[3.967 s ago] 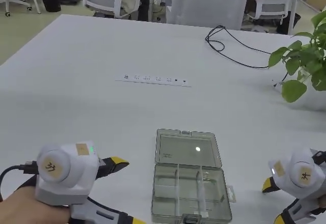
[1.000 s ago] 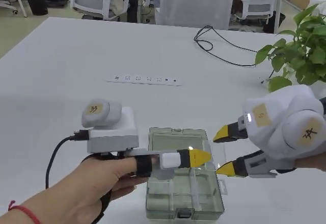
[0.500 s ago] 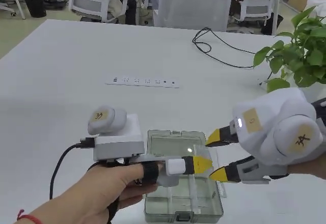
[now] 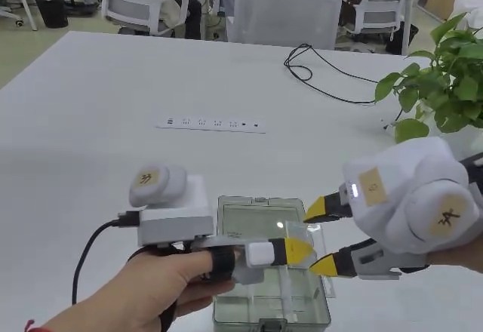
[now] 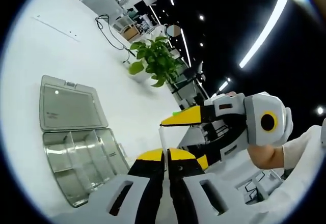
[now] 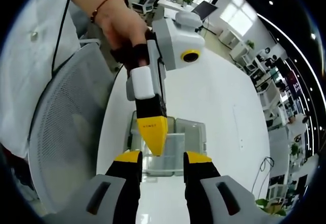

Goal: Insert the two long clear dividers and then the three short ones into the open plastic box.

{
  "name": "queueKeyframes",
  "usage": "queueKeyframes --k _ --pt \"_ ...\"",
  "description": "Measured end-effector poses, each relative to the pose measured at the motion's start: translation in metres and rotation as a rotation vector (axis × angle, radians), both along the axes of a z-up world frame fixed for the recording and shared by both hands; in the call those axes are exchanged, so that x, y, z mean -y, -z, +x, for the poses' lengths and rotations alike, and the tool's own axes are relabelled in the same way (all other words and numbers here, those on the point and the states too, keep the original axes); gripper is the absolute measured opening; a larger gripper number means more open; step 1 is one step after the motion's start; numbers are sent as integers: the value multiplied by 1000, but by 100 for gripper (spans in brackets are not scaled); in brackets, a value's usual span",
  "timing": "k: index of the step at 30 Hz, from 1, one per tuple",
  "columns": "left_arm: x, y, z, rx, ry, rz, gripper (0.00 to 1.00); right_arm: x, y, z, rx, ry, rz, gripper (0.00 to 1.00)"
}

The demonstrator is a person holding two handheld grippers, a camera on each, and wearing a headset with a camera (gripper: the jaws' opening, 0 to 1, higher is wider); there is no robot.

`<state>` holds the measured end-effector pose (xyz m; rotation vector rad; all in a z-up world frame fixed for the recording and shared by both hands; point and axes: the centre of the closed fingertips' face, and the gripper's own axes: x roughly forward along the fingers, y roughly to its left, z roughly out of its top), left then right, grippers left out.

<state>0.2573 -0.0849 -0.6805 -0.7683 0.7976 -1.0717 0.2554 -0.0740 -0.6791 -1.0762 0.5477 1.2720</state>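
Box (image 4: 226,313) on the bench (image 4: 113,83) seems to hold both long dividers (image 4: 291,296); short ones remain. Left tool (image 5: 166,155) pinches a clear divider (image 5: 162,138) above it; right tool (image 6: 163,157) waits alongside, jaws spread.

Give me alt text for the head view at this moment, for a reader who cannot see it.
Over an open clear plastic box on a white table, the left gripper, jaws shut on a clear divider, points at the right gripper, whose open jaws face it. A power strip, a black cable and a potted plant lie farther back.
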Motion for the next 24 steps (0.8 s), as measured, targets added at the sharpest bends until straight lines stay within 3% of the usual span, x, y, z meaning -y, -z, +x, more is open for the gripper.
queueKeyframes --k 4,9,11,12,13,15,17,18,22,24 --pt "-1 0 1 -4 -7 -10 0 -1 0 1 8 0 5 35" --pt "-2 1 -1 43 13 18 0 -3 -10 4 -6 9 46 35" --pt "-5 3 -2 120 38 58 0 -4 -15 4 -37 26 80 35" --pt "-5 5 -4 140 54 79 0 -4 -17 4 -49 31 93 34" --pt "-6 7 -6 195 78 104 0 -4 -20 3 -78 34 115 34" --pt "-6 6 -10 267 116 124 0 -3 -23 1 -126 40 136 30" --pt "-6 4 -16 366 164 142 0 -2 -26 -3 -196 37 161 29" --pt "-5 2 -20 438 194 148 0 -2 -28 -7 -242 33 175 28" --pt "-4 -2 -29 558 257 157 0 -1 -29 -15 -358 14 196 21" --pt "-4 -4 -32 594 273 156 0 -1 -29 -20 -402 -3 193 19"
